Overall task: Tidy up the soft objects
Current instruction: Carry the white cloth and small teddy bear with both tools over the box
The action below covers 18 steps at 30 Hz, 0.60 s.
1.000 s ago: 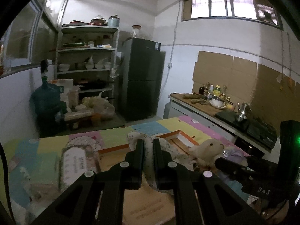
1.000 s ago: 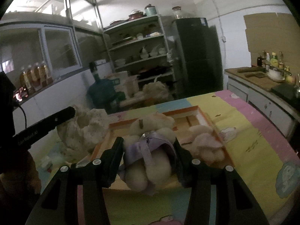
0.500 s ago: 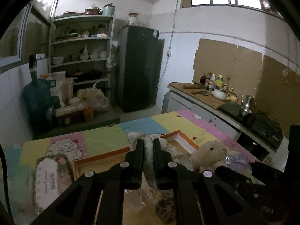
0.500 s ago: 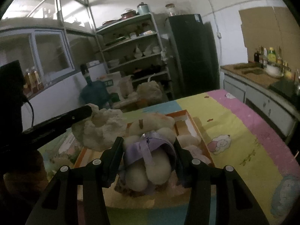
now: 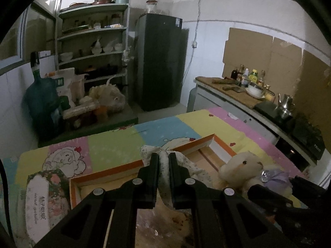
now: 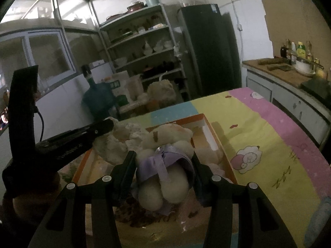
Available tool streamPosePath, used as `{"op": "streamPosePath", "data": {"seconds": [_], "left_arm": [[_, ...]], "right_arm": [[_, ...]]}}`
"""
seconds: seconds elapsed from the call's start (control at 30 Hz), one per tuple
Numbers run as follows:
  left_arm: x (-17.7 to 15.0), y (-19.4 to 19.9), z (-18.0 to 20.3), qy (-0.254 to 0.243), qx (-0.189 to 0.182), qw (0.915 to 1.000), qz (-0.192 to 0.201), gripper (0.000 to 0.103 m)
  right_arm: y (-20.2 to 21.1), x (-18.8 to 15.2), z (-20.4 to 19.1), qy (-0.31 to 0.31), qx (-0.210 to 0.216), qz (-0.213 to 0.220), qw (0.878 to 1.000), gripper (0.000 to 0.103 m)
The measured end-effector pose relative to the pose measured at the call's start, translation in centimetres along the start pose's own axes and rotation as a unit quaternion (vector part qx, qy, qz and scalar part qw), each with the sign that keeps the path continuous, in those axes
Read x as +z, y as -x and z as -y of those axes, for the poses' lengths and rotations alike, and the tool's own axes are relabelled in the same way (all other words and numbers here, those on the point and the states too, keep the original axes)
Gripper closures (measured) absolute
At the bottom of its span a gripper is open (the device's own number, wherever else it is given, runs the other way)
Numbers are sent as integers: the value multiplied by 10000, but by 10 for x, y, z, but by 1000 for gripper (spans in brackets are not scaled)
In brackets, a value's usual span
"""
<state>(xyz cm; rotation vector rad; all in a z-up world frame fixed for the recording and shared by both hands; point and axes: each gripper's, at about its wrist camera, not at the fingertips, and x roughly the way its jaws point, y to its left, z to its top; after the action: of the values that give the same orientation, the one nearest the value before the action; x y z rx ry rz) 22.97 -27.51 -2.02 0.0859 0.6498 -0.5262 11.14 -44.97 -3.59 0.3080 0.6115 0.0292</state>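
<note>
My left gripper (image 5: 164,159) is shut on a white floral cloth bundle (image 5: 192,168), holding it over the open orange-rimmed box (image 5: 219,143). My right gripper (image 6: 163,159) is shut on a cream teddy bear in a purple dress (image 6: 163,165), also above the box (image 6: 215,142). The bear (image 5: 240,168) shows at the right of the left wrist view, the right gripper's fingers behind it. The cloth bundle (image 6: 115,142) and left gripper (image 6: 101,127) show at the left of the right wrist view. Other soft items lie in the box, partly hidden.
The box sits on a pastel cartoon-print tablecloth (image 5: 115,144). A floral box lid (image 5: 41,194) lies to the left. A counter with bottles and a kettle (image 5: 285,105) runs along the right. Shelves (image 5: 93,41), a fridge (image 5: 159,62) and a water jug (image 5: 41,99) stand beyond the table.
Both grippers have moved forward over the box, each still holding its item. The cloth bundle and the bear have come closer together.
</note>
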Motion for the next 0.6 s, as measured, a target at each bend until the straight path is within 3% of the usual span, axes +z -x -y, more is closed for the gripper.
{"op": "streamPosePath", "data": {"seconds": [0.37, 0.6], "left_arm": [[-5, -30, -16, 265, -141, 9971, -706, 93], [-12, -35, -24, 397, -127, 9952, -891, 88]], "right_arm": [[-30, 0, -8, 214, -20, -363, 9991, 51], [-43, -1, -5, 142, -44, -533, 9985, 50]]}}
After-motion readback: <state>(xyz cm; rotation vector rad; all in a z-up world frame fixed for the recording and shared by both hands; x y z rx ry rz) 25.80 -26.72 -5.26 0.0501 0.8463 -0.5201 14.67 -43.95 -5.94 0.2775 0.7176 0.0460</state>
